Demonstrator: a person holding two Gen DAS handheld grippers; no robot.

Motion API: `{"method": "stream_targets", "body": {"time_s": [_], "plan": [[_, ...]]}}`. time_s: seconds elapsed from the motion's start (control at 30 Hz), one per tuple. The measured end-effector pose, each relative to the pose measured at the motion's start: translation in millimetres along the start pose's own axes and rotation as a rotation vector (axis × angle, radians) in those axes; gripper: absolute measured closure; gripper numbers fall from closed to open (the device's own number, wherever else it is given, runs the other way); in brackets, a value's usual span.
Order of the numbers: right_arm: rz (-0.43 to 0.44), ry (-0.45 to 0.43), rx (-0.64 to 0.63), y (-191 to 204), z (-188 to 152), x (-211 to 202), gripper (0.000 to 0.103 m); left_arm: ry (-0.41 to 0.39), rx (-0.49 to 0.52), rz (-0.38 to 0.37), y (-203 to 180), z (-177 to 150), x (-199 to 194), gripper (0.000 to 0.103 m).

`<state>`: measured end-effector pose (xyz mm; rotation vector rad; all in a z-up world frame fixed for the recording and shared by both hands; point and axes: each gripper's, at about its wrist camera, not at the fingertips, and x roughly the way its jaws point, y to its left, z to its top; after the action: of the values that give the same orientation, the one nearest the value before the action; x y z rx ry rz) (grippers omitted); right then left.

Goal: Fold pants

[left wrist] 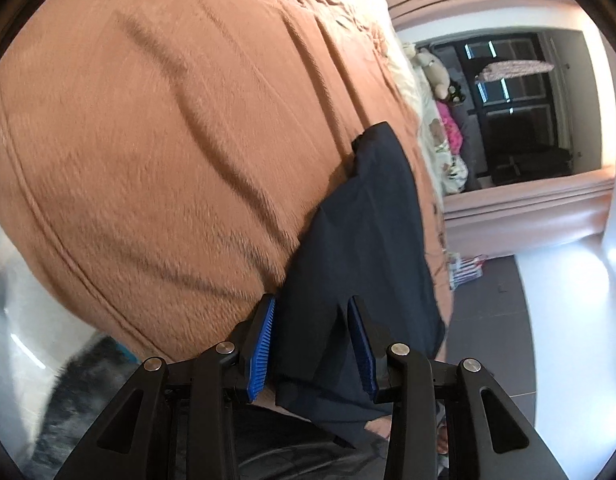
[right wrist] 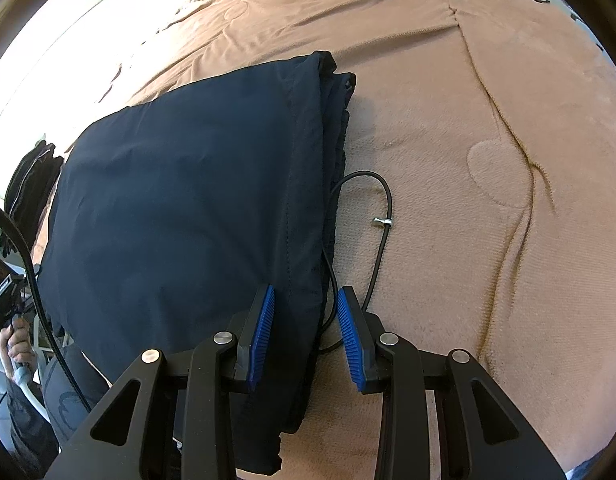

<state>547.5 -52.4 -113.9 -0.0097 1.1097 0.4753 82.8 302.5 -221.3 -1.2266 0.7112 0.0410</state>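
Navy pants [right wrist: 188,208] lay folded on a tan fleece blanket [right wrist: 448,120] that covered a bed, seen from two fisheye cameras mounted on hand-held grippers. In the right wrist view the garment sat as a thick, layered rectangle, its stacked edges lined up along the side nearest the right gripper [right wrist: 305,332]. That gripper's blue ribbed pads [right wrist: 262,332] straddled this edge at a narrow setting, but the far pad appeared to stand clear of the cloth, with a black drawstring [right wrist: 382,200] and its metal tip lying loose on the blanket between and beyond them. Whether the fabric was truly pinched there could not be told; the placement suggested steadying the stack so the layers would not slide.

In the left wrist view the left gripper [left wrist: 313,344] was rolled sideways, and a free corner of the pants ran between its blue pads — narrow jaws, seemingly closed on the cloth, probably to carry that end over for another fold. At the left edge of the right view, the person's hand [right wrist: 16,348] gripped a handle.

No brand, label or readable writing showed on the pants or grippers — dark marks on the blanket's far edge were too distorted to read.
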Motion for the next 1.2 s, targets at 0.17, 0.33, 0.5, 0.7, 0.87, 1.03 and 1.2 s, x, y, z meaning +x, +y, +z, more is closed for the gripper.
{"method": "stream_targets", "body": {"time_s": [0.17, 0.33, 0.5, 0.7, 0.87, 1.03, 1.2], "plan": [[-0.002, 0.001, 0.009, -0.8, -1.3, -1.4, 0.072, -0.034, -0.023, -0.016, 5.6, -5.5, -5.0, 0.085], [-0.033, 0.008, -0.006, 5.2, 1.3, -11.2, 0.072, -0.043, 0.003, -0.027, -3.2, -11.2, -15.8, 0.095], [-0.043, -0.043, -0.026, 16.4, 3.7, -38.7, 0.072, -0.043, 0.035, -0.034, -18.5, -9.3, -21.2, 0.095], [-0.062, -0.124, -0.078, 49.1, 4.9, -68.7, 0.072, -0.042, 0.039, -0.048, -20.7, -10.0, -21.6, 0.095], [-0.054, -0.13, -0.178, 94.5, 4.5, -67.2, 0.072, -0.05, 0.053, -0.051, -26.3, -16.0, -27.5, 0.098], [-0.002, -0.096, -0.213, 125.4, 9.5, -47.6, 0.072, -0.052, 0.04, -0.055, -25.3, -18.0, -33.0, 0.098], [0.032, -0.026, -0.27, 158.1, 12.8, -12.0, 0.072, -0.039, 0.026, -0.052, -19.9, -15.9, -30.0, 0.098]]}}
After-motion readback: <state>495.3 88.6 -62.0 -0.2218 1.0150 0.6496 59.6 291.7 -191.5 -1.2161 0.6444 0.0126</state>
